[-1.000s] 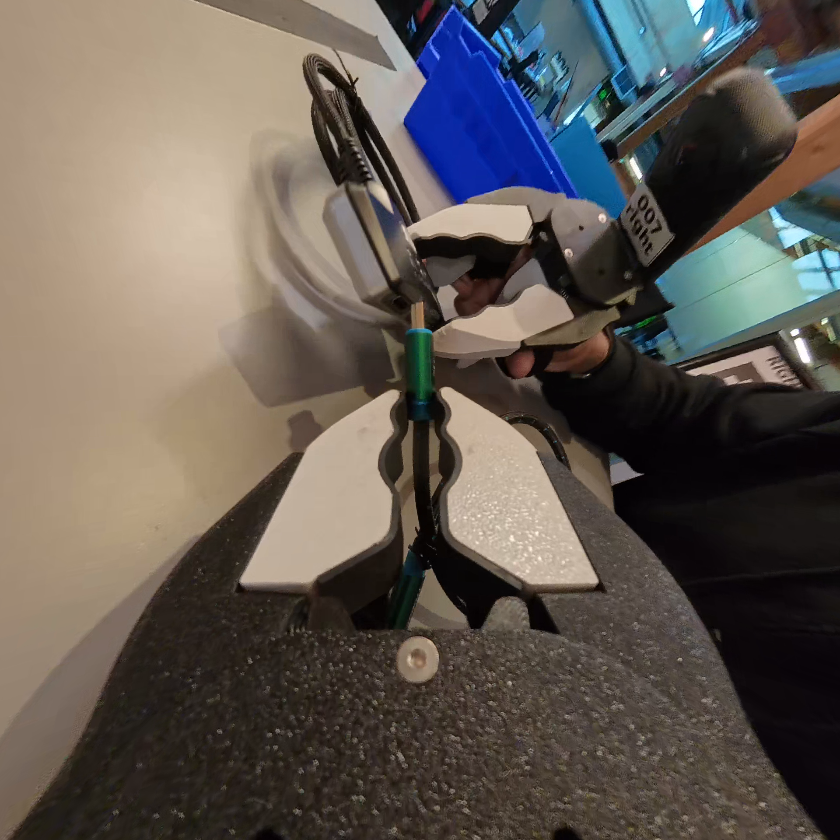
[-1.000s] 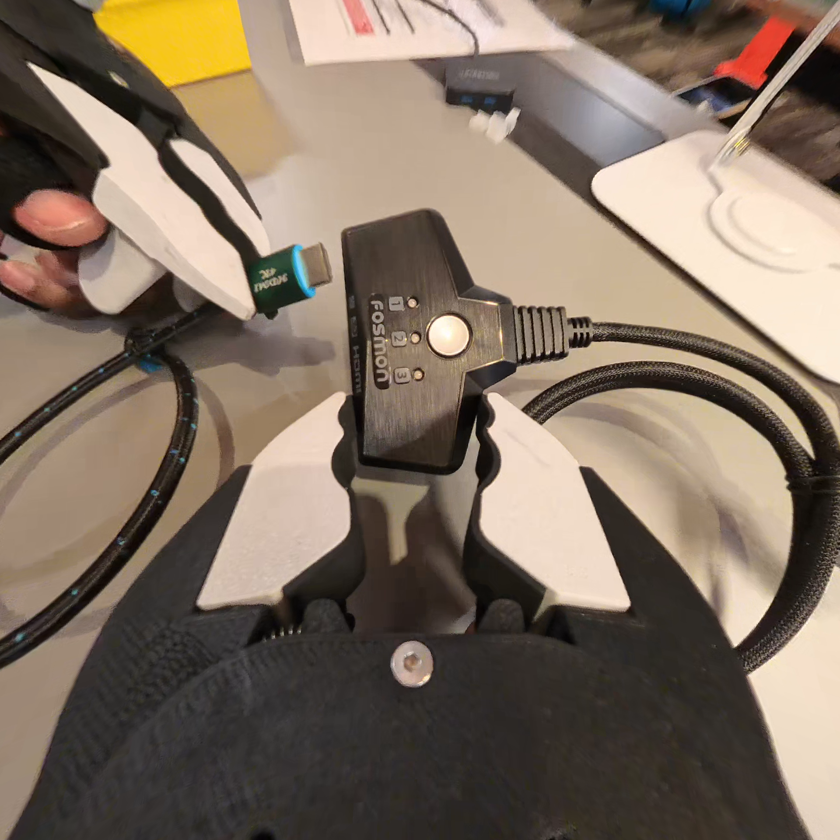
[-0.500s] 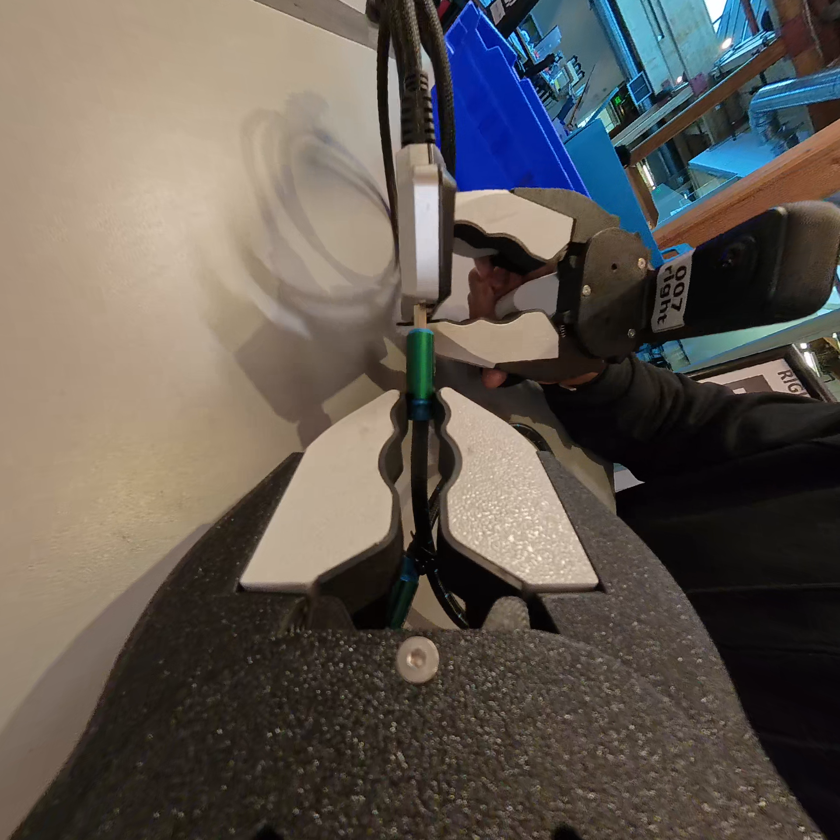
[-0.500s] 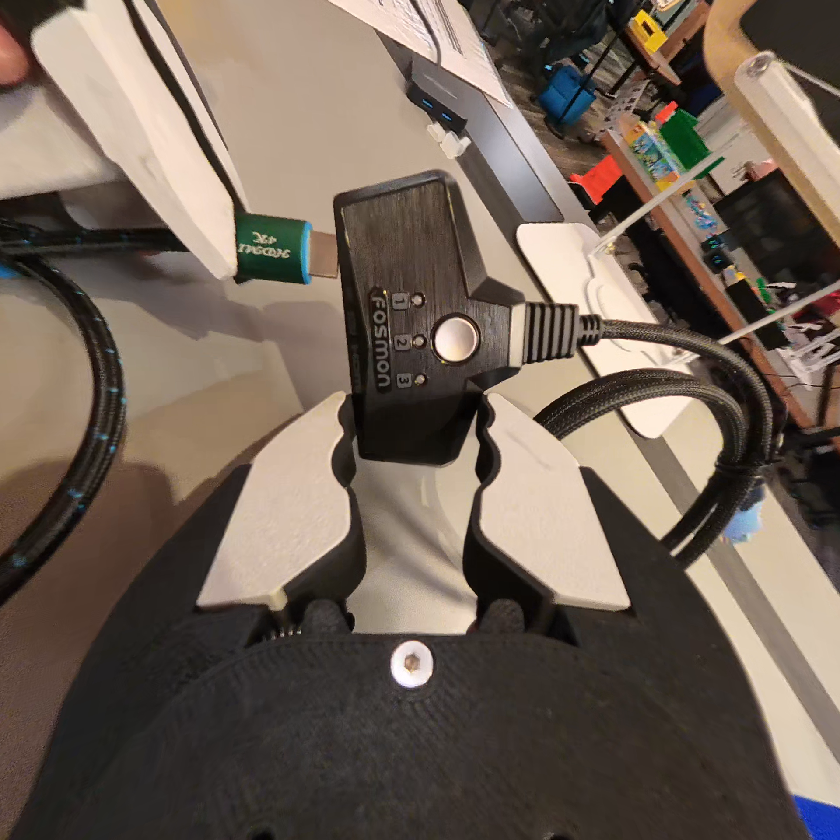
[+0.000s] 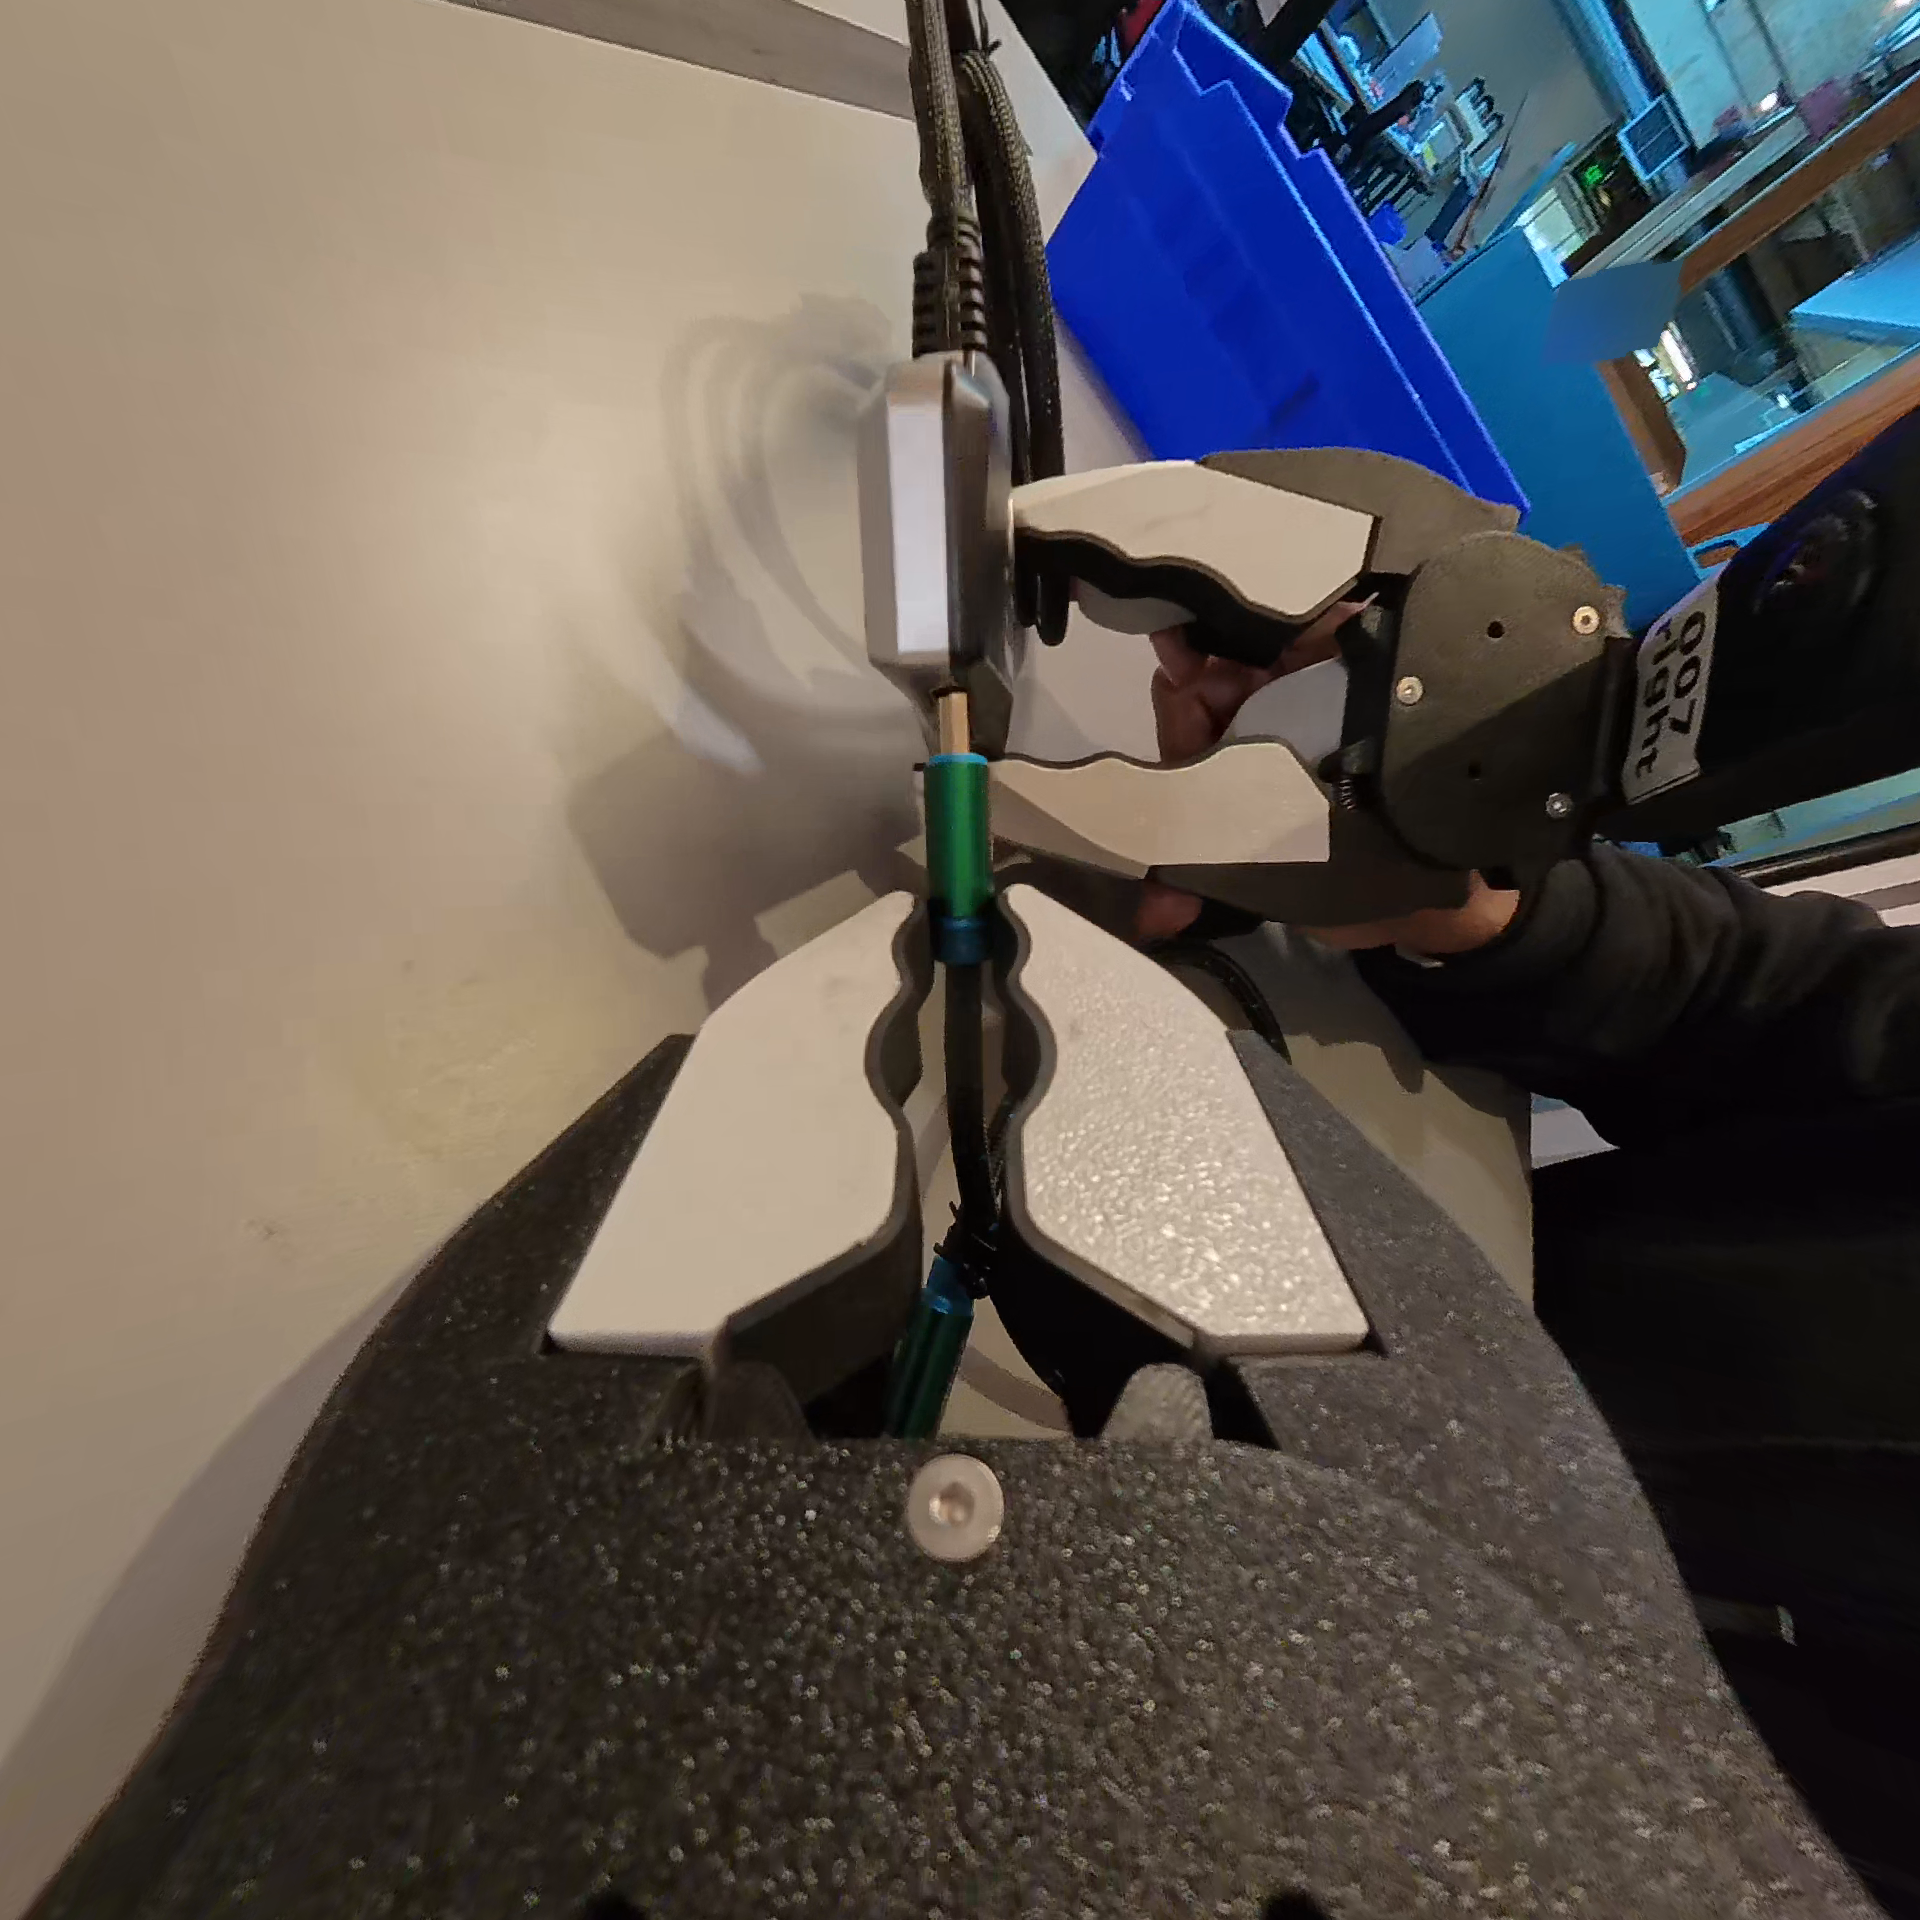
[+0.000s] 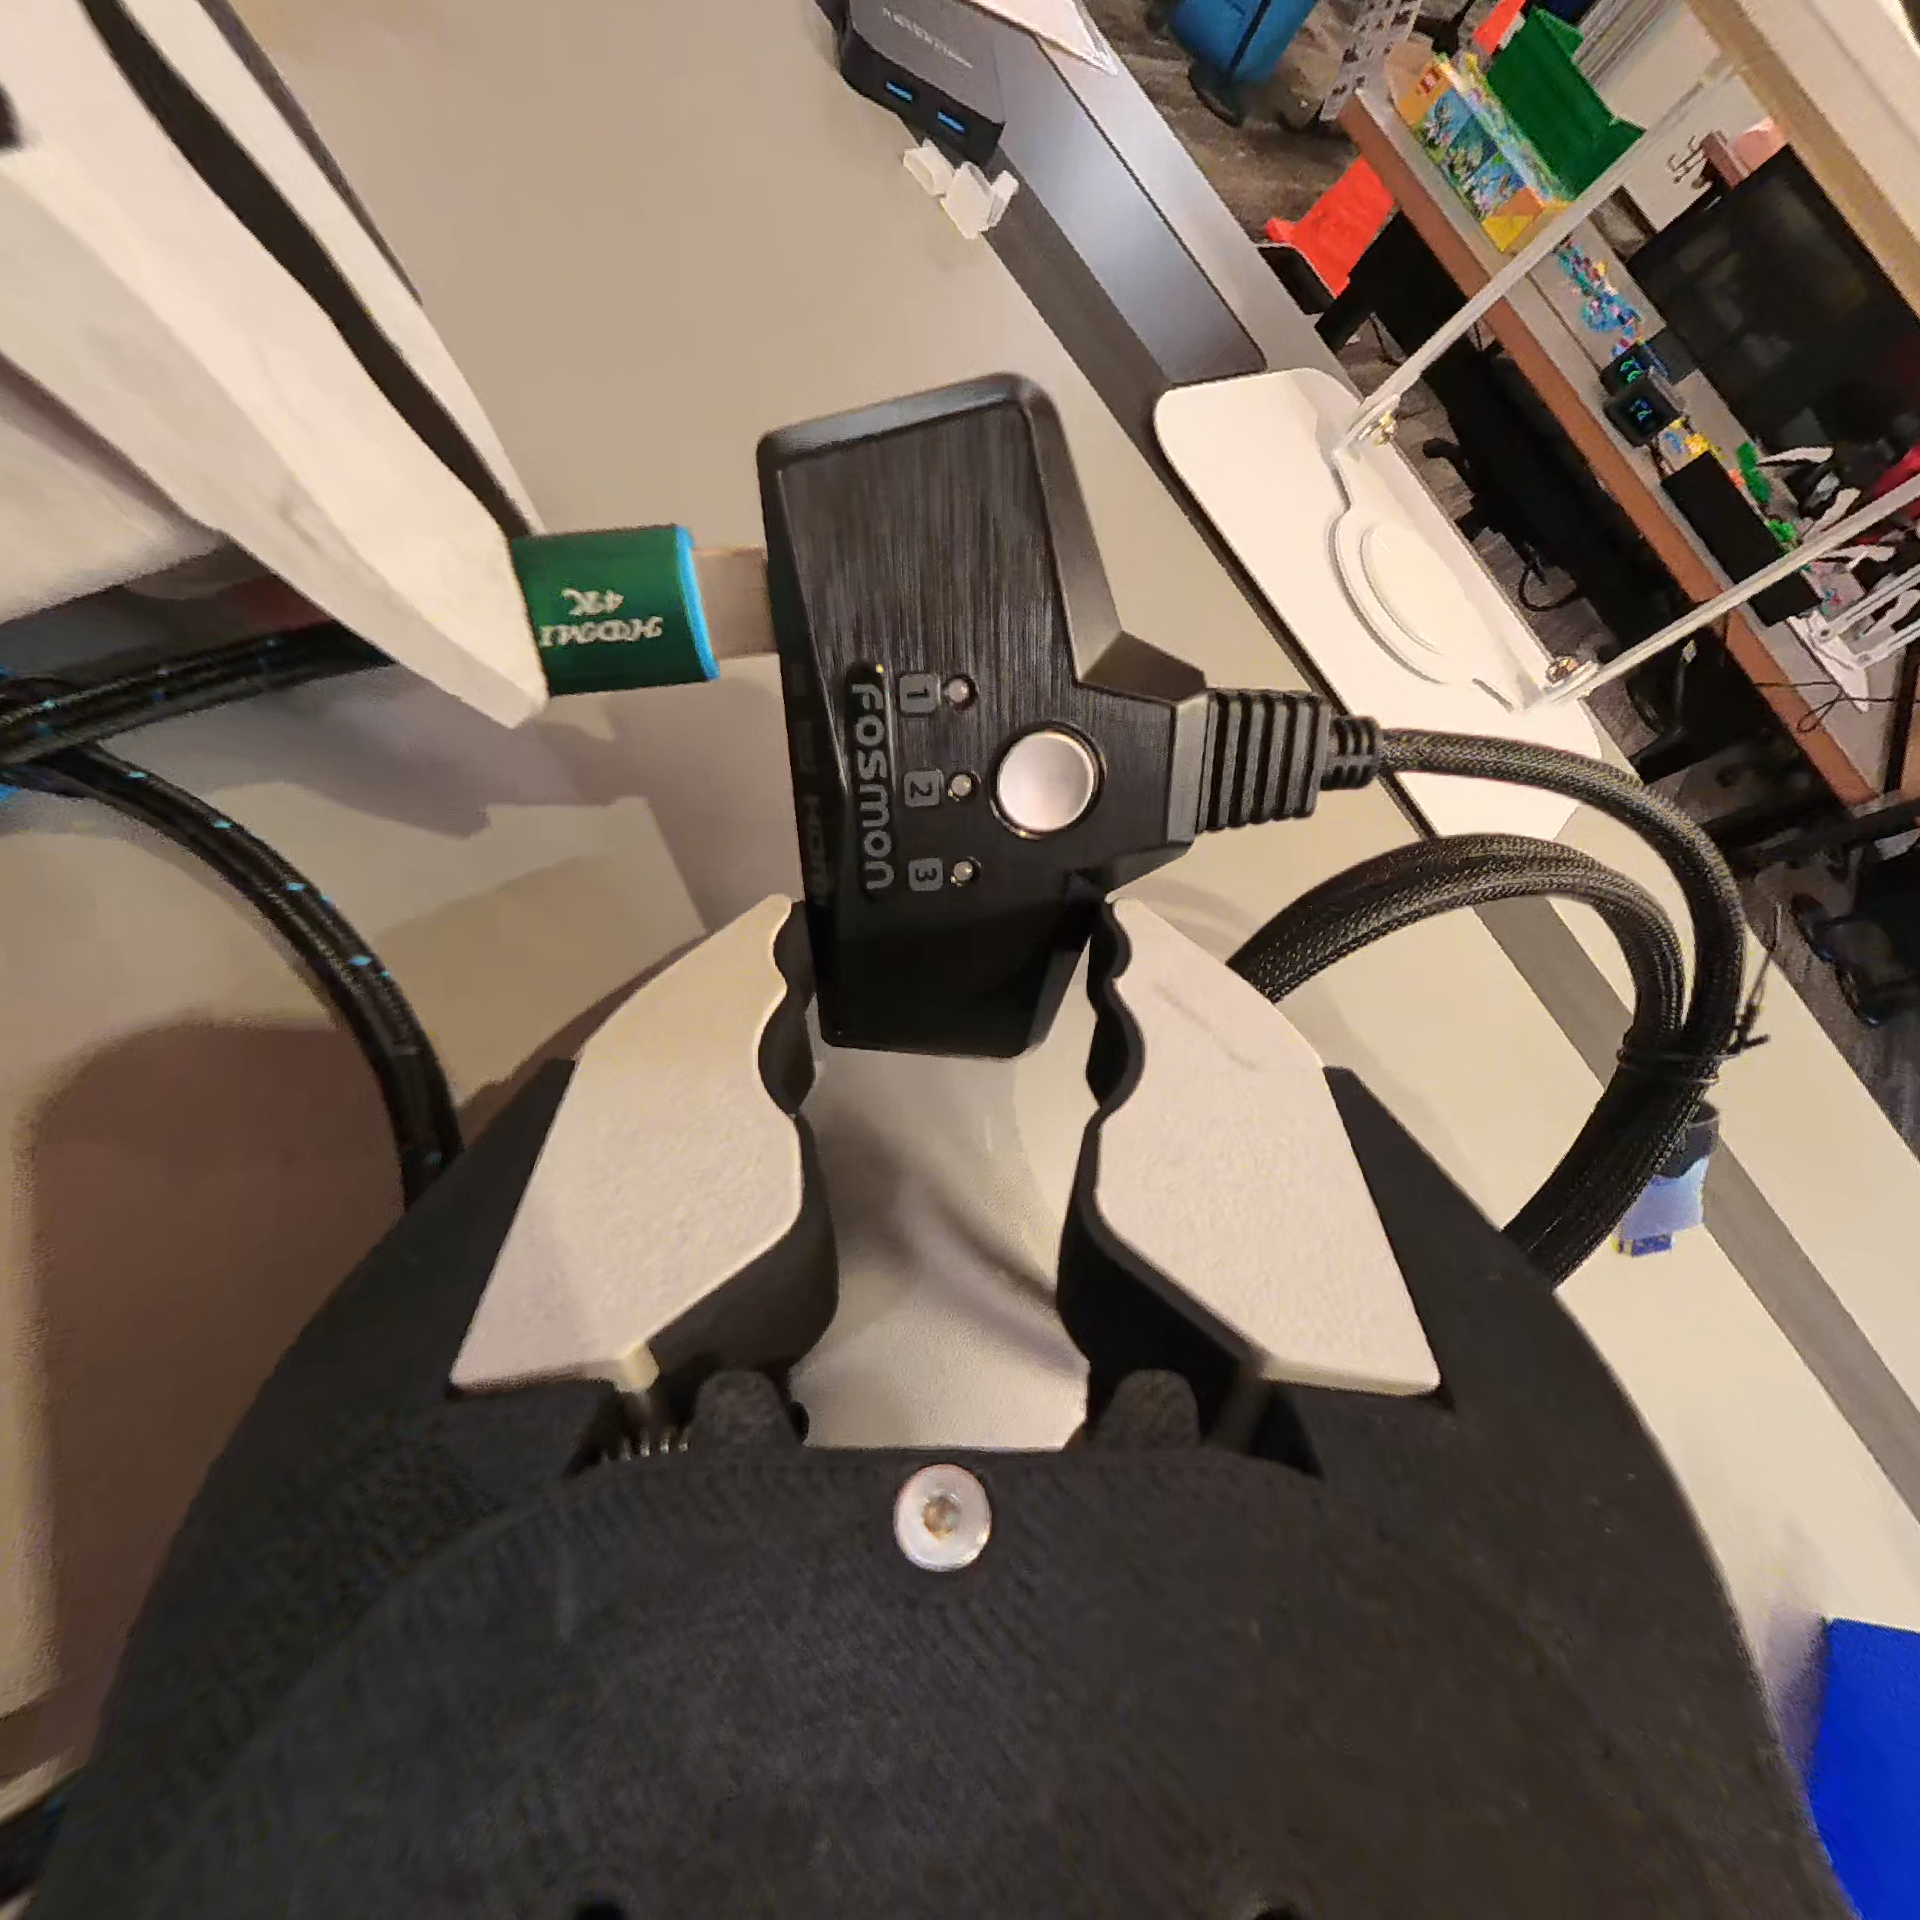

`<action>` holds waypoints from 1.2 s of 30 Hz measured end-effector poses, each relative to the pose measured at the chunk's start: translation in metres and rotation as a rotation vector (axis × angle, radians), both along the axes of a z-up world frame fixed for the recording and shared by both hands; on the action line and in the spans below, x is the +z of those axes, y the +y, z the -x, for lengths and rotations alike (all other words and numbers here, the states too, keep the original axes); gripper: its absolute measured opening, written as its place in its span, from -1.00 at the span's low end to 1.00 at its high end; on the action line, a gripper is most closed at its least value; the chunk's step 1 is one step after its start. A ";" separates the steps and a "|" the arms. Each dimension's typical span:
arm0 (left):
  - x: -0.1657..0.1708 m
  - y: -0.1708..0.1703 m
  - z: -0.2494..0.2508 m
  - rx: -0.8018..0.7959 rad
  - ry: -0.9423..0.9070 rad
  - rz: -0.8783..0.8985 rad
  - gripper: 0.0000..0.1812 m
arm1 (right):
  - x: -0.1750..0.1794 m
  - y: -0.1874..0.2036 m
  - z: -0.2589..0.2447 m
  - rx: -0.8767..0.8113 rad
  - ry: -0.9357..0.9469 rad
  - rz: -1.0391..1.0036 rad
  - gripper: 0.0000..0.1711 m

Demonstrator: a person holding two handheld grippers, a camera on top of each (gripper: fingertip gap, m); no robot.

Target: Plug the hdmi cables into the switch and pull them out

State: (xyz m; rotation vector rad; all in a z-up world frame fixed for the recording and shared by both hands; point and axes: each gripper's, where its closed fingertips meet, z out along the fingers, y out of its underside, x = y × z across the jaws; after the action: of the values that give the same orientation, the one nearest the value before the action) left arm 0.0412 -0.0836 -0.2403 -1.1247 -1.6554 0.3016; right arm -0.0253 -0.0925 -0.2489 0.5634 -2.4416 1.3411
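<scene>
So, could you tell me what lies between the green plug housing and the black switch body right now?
Only the plug's bare metal tip spans from the green plug housing to the switch, its end at the port; the right wrist view shows it best.

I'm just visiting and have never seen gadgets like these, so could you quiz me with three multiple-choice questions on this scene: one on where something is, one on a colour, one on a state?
1. Where does the right gripper grip the HDMI switch?
A. by its braided cable
B. by its end nearest the camera
C. by its round button

2. What colour is the shell of the HDMI plug in the left gripper?
A. red
B. yellow
C. green

3. How does the plug stand to the switch?
A. metal tip at the switch's side, much of it still bare
B. lying on the table, far off
C. pushed in until no metal shows

Answers: 1 B, both fingers clamp the near end. 2 C, the shell is green with a blue rim. 3 A, bare metal shows between shell and switch.
</scene>
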 end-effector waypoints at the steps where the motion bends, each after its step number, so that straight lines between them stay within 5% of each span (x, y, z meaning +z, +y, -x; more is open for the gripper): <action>1: -0.001 -0.001 -0.001 0.002 -0.007 0.008 -0.89 | 0.000 0.000 -0.001 0.012 0.012 0.000 -0.40; 14: 0.004 0.001 -0.004 -0.029 0.045 -0.186 -0.89 | 0.007 0.001 -0.004 0.148 0.078 0.021 -0.39; 19: 0.002 -0.002 -0.005 -0.025 0.038 -0.163 -0.89 | 0.007 0.001 -0.002 0.176 0.166 0.027 -0.39; 30: 0.011 -0.006 -0.001 0.023 0.070 -0.074 -0.89 | 0.003 0.001 -0.005 0.118 0.010 -0.018 -0.39; 36: 0.007 -0.002 -0.001 0.011 0.040 -0.035 -0.89 | 0.002 0.003 -0.004 0.167 0.172 -0.037 -0.38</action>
State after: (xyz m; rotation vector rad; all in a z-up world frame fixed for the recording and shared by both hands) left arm 0.0421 -0.0852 -0.2331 -1.0767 -1.6266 0.2992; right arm -0.0215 -0.0892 -0.2471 0.8709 -2.3264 1.2531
